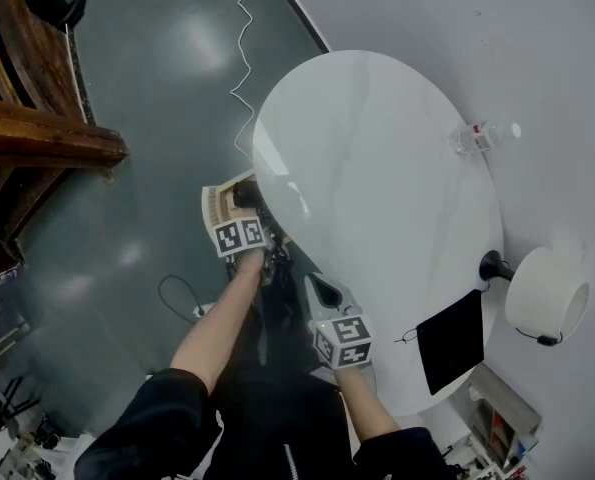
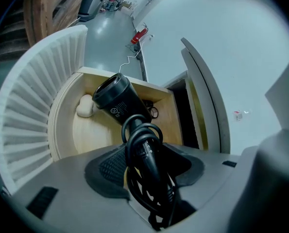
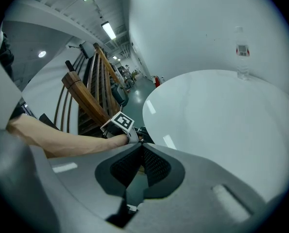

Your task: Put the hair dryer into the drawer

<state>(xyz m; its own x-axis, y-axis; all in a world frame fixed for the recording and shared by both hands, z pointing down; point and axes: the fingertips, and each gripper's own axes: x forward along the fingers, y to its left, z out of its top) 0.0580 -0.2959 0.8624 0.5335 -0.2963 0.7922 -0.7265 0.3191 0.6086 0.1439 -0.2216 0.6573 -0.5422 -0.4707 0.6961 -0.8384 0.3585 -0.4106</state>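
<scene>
1. The round white tabletop [image 1: 377, 198] fills the head view. Its rim overhangs the work, so the person reaches in beneath it from the near side.
2. The drawer [image 2: 71, 130] stands pulled out below that rim, wood-lined behind a ribbed white front [image 2: 27, 106].
3. The hair dryer [image 2: 120, 101] hangs nozzle-first over the drawer's open mouth and has not been let go. Whether it touches the drawer floor cannot be told.
4. The left tool [image 2: 146, 168] is clenched on the dryer's handle. The right tool [image 3: 140, 160] has its pads pressed together on nothing and hovers at the tabletop's edge, just beside the left.
5. A dark flat sheet [image 1: 452, 340] lies at the tabletop's near right edge, well apart from the drawer and blocking nothing.
6. The cord [image 2: 143, 140] is looped round the handle and runs between the left tool's pads. On release a loop could catch a pad and drag the dryer back out. Slack could also spill over the drawer wall and jam its closing.
7. A white lump [image 2: 85, 106] and a small dark item [image 2: 153, 112] lie at the drawer's back. If the nozzle lands on either, the dryer may sit propped too high to clear the rim.
8. A bottle [image 1: 474, 136] lies on the tabletop's far side, clear of the job.
</scene>
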